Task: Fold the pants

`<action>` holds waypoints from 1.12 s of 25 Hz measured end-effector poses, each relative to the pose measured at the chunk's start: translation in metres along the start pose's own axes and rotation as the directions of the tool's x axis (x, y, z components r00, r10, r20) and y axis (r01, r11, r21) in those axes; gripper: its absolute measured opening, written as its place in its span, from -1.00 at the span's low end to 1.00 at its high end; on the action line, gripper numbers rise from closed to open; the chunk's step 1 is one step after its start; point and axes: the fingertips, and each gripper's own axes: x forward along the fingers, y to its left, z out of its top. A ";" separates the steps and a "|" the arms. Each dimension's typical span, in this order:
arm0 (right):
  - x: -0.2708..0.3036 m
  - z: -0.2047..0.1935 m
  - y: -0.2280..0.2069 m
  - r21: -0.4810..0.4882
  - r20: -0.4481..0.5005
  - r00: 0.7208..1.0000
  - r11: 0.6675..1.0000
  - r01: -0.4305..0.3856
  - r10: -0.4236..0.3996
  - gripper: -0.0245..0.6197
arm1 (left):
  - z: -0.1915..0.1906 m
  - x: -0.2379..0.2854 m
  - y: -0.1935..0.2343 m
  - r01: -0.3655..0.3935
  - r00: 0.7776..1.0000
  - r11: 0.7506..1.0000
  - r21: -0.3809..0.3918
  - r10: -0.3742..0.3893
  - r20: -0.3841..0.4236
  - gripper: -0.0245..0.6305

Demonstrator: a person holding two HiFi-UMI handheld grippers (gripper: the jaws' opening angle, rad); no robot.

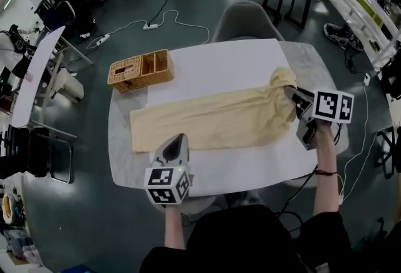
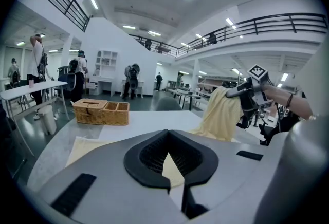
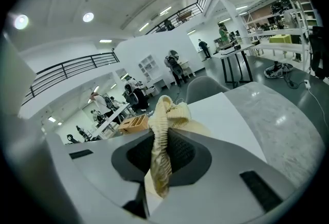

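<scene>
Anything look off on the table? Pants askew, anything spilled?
Nothing spilled or damaged. The pants lie slightly slanted across the table, and their right end is bunched and lifted, pinched in the right gripper. The wicker basket sits upright, apart from them.

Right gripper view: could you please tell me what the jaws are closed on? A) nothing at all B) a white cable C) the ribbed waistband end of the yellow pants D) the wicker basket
C: the right gripper has its jaws pinched on the bunched ribbed waistband of the yellow pants, and the cloth stands up between them.
</scene>
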 end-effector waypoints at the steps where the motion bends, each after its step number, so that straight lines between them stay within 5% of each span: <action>1: 0.003 -0.002 0.007 -0.003 0.002 1.000 1.000 -0.003 0.003 -0.79 | -0.001 -0.004 0.006 -0.002 1.000 1.000 -0.001 0.002 0.001 -0.90; 14: 0.053 -0.021 0.084 -0.053 -0.005 1.000 0.998 -0.018 0.018 -0.79 | -0.005 -0.041 0.072 -0.024 1.000 1.000 -0.019 0.024 0.009 -0.90; 28: 0.099 -0.027 0.161 -0.049 -0.067 0.976 0.976 -0.211 0.207 -0.78 | 0.002 -0.076 0.098 -0.151 0.987 0.985 -0.077 0.155 0.048 -0.90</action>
